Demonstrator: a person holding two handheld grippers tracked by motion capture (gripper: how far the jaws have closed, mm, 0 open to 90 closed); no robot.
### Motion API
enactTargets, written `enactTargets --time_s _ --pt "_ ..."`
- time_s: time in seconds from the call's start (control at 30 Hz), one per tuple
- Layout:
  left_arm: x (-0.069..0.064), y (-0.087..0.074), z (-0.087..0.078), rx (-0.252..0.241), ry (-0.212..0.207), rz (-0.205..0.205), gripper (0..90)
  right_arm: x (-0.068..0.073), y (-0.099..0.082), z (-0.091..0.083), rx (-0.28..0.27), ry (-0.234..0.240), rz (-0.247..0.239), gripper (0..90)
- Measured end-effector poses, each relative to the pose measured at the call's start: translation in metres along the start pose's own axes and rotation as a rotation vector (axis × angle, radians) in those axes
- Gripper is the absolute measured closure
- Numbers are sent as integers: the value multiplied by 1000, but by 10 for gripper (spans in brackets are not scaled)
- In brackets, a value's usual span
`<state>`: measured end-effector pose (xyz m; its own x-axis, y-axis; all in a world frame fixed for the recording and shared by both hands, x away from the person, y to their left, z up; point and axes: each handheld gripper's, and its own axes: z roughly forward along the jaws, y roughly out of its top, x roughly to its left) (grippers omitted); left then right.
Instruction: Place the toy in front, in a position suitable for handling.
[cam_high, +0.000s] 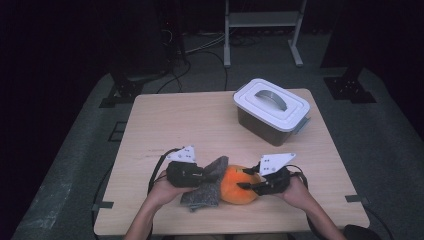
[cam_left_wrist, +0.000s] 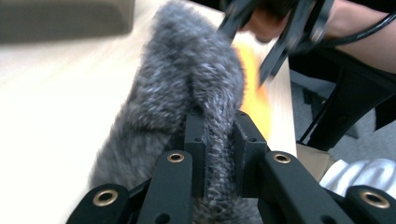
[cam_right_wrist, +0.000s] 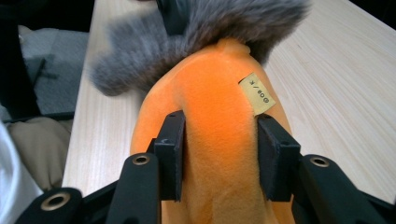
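My left gripper (cam_left_wrist: 218, 140) has its jaws clamped on the grey furry fabric part (cam_left_wrist: 187, 84) of a soft toy. My right gripper (cam_right_wrist: 218, 156) has its jaws pressed around the toy's orange plush body (cam_right_wrist: 215, 107), which rests on the pale wooden surface (cam_high: 200, 125), well short of a white-lidded plastic box (cam_high: 272, 107).

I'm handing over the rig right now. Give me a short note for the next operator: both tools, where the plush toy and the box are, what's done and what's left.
Left tool: shut on the grey fur of the plush toy, pinched tight between its jaws.
Right tool: jaws on either side of the toy's orange body, pressing into it.
Plush toy: at the near edge of the table, between both hands; whether it is lifted I can't tell.
White box: far right of the table, lid on, untouched.
Done: toy gripped at both ends.
Left: probably open the box and put the toy in; that is a guess.
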<state>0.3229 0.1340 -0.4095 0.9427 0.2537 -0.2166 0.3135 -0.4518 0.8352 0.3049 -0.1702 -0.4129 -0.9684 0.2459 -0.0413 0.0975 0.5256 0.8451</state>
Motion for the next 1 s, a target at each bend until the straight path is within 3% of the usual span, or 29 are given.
enactTargets --time_s 0.03,0.07,0.13,0.2,0.23,0.27,0.33,0.43,0.47,0.53,0.67,0.73,0.8,1.0 --pt "0 0 0 0 0 0 789 0 0 0 0 0 0 553" --pt "2 -5 3 33 12 -4 789 -6 -4 -7 6 15 23 533" --pt "3 -6 4 31 7 -10 788 -10 -7 -11 -1 16 44 518" --pt "0 -3 8 17 -14 -2 788 -17 -11 -19 13 47 106 398" --pt "0 -3 8 17 -14 -2 788 -17 -11 -19 13 47 106 398" --pt "-2 0 9 17 -19 7 788 -17 -9 -19 23 39 112 338" --pt "-5 3 12 8 -36 17 788 -11 0 -21 37 -2 90 286" --pt "-8 6 12 13 -38 30 789 -9 2 -18 28 5 99 319" --pt "-10 9 11 19 -33 36 789 -8 2 -15 36 8 103 449" --pt "-13 13 7 7 -32 42 790 -3 4 -13 32 -17 56 529" --pt "-16 21 2 -17 -35 64 789 2 8 -6 -11 -11 37 555" --pt "-19 30 -4 -65 -53 75 789 4 9 0 -40 2 39 557" --pt "-19 33 -6 -78 -58 82 789 5 9 3 -58 16 43 557" --pt "-14 28 -1 -75 -59 80 795 0 5 5 -46 23 53 558"
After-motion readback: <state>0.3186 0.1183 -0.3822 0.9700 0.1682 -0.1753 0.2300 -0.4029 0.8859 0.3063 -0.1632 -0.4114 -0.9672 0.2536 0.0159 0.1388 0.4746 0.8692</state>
